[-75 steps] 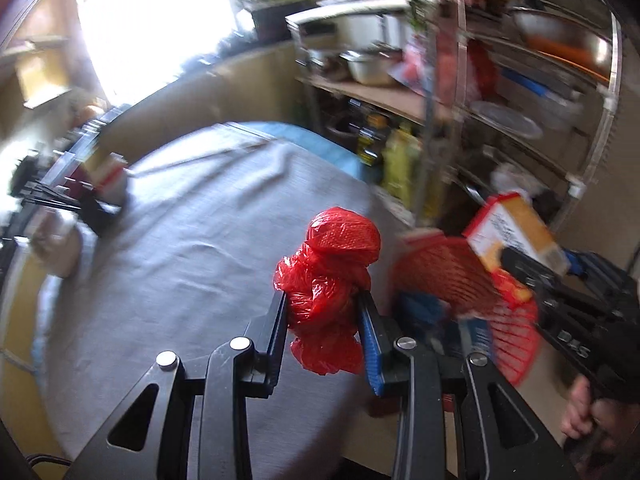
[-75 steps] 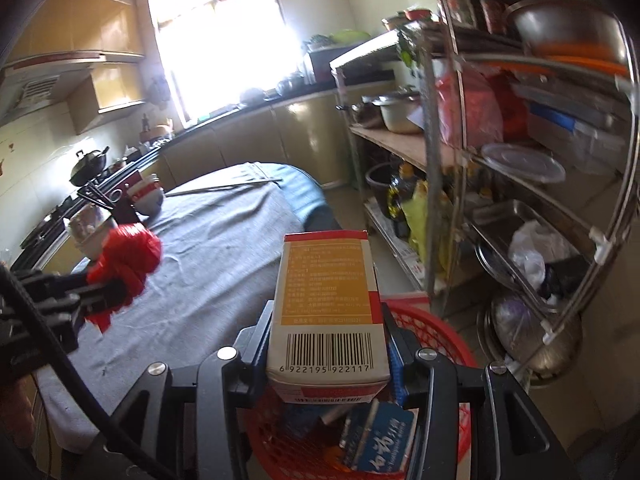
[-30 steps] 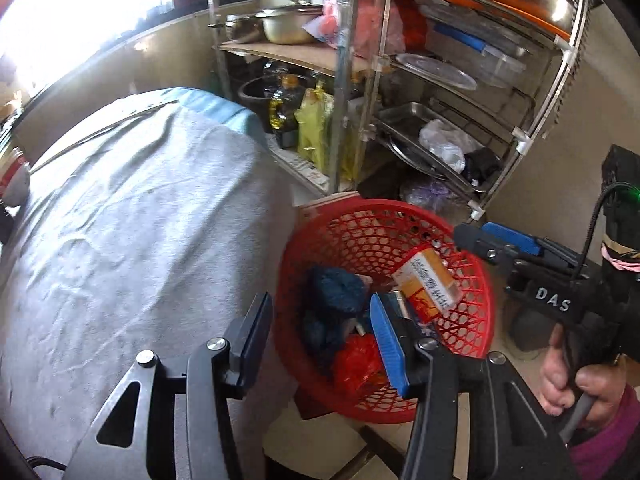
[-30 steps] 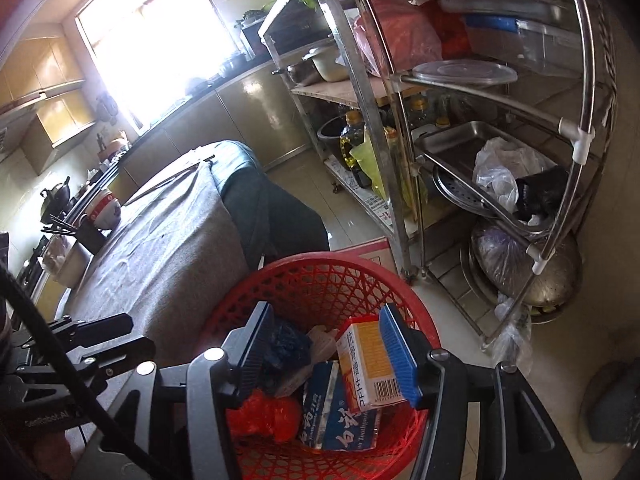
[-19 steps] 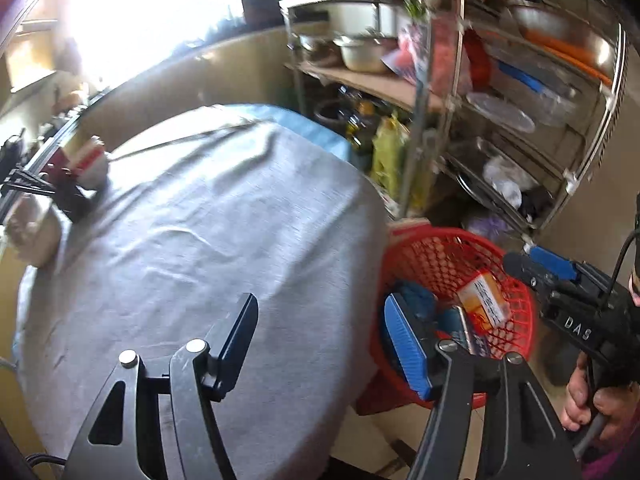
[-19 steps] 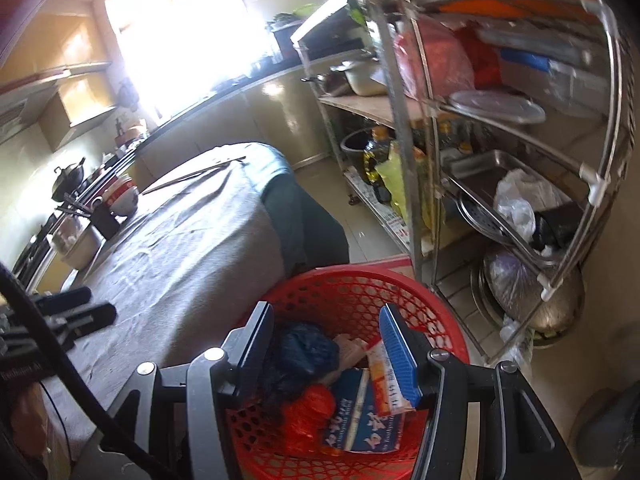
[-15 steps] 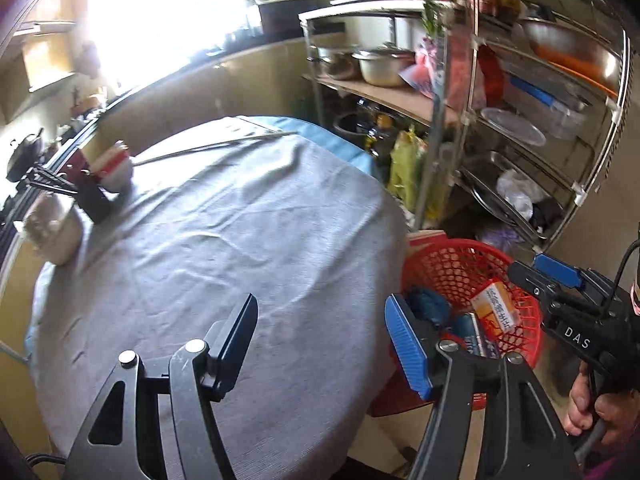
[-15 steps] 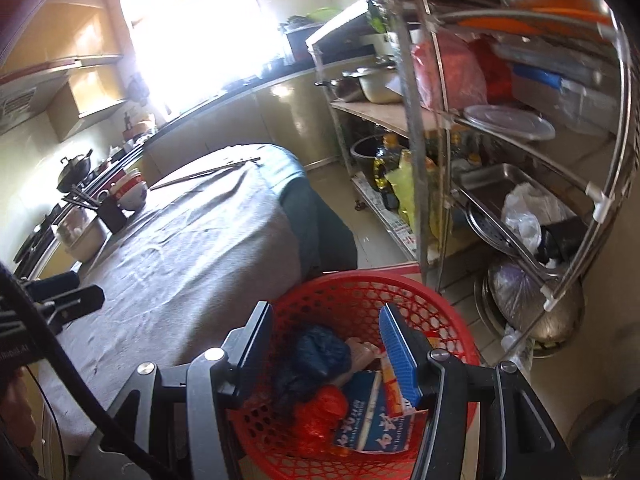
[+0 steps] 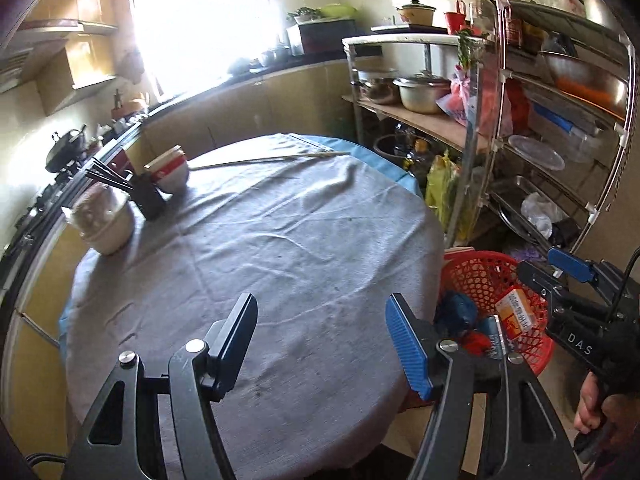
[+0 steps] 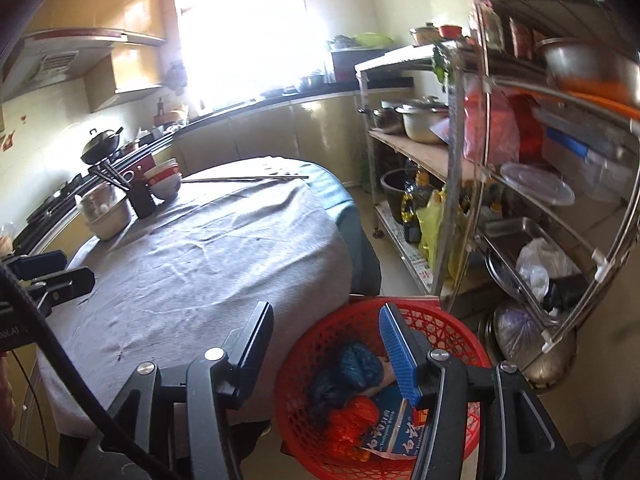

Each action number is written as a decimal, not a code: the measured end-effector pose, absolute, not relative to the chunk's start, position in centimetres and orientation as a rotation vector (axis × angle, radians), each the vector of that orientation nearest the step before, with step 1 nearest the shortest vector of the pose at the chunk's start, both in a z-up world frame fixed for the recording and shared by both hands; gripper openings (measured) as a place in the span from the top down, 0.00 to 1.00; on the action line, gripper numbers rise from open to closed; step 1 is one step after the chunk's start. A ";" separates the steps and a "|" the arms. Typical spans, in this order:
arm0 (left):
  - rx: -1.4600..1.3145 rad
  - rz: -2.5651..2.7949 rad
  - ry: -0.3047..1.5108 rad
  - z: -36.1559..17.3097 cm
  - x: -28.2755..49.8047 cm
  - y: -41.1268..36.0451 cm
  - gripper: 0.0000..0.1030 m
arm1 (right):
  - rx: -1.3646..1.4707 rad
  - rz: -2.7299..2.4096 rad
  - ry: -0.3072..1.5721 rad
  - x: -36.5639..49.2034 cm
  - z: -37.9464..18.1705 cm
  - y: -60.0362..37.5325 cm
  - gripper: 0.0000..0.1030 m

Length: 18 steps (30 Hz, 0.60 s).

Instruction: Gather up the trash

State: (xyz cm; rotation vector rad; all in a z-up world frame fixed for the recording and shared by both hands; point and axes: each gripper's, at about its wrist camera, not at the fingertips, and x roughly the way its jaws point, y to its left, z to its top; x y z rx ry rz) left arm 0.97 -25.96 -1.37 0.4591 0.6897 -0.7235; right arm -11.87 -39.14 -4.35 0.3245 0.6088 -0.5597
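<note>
Mostly bare grey tablecloth [image 9: 288, 264], kitchen counter [image 9: 256, 92] behind.

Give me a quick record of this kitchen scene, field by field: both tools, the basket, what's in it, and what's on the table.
left tool: open, nothing between its jaws, above the table
right tool: open, nothing held, above the basket's near rim
basket: red mesh, on the floor beside the table
basket contents: red bag, dark blue bag, blue carton, orange box
table: grey cloth; bowls, chopstick holder at far left edge
trash on table: none visible
</note>
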 end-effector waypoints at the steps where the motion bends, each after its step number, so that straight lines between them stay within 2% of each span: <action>1: 0.456 -0.720 0.684 -1.2 0.9 -25.6 0.34 | 0.315 -0.556 0.606 -11.8 -4.1 -38.7 0.42; 18: 0.291 -0.485 0.660 1.6 3.3 -15.1 0.34 | 0.250 -0.353 0.572 -6.0 0.1 -30.7 0.40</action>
